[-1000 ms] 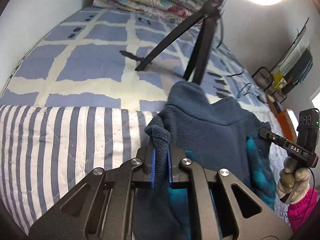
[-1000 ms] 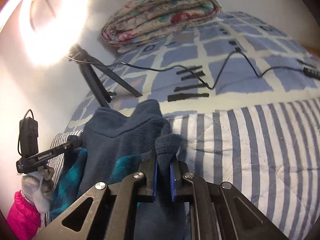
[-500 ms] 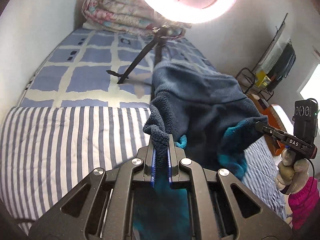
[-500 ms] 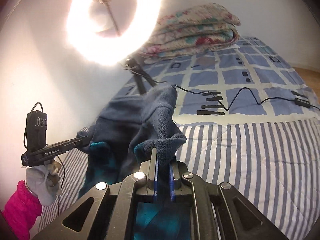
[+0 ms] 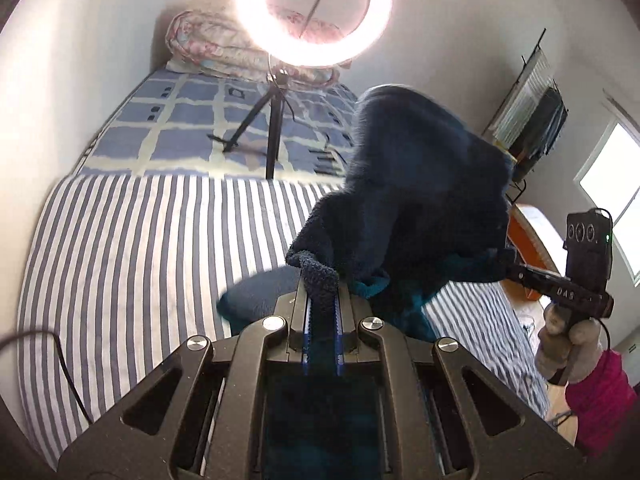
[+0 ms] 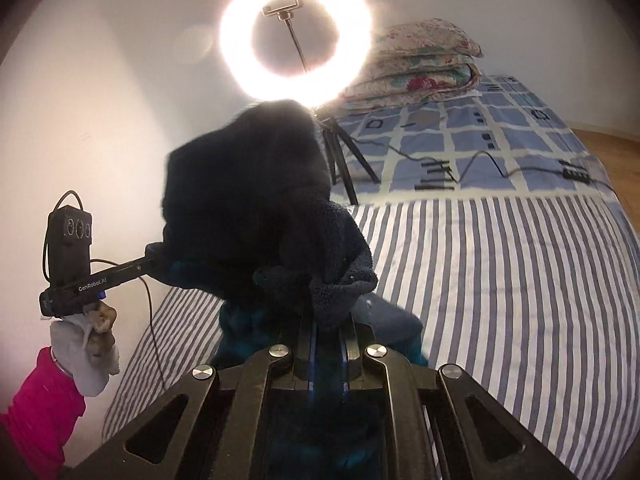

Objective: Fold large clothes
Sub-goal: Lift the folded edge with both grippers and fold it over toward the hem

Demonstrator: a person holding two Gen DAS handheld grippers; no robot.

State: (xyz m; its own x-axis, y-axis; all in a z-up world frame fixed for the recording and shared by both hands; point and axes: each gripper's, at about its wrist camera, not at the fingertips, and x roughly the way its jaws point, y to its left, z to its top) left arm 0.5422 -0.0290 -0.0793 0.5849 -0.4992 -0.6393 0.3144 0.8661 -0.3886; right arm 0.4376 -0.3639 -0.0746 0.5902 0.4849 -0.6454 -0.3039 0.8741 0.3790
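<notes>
A large dark navy fleece garment [image 5: 424,184] with a teal inner side hangs in the air between both grippers, above the striped bedcover [image 5: 140,264]. My left gripper [image 5: 321,300] is shut on one edge of it. My right gripper [image 6: 326,328] is shut on another edge of the garment [image 6: 256,200]. The right gripper also shows at the right of the left wrist view [image 5: 560,292], and the left gripper at the left of the right wrist view [image 6: 96,280]. The garment's lower part hangs below the grippers, partly hidden.
A ring light on a tripod [image 5: 276,128] stands on the blue checked sheet [image 5: 180,128] behind the striped cover. A folded floral quilt [image 6: 420,64] lies by the wall. A cable [image 6: 480,160] runs across the sheet. A rack [image 5: 528,120] stands beside the bed.
Both grippers have risen, lifting the fleece off the bed. The garment now hangs higher and its top flips up, blurred with motion.
</notes>
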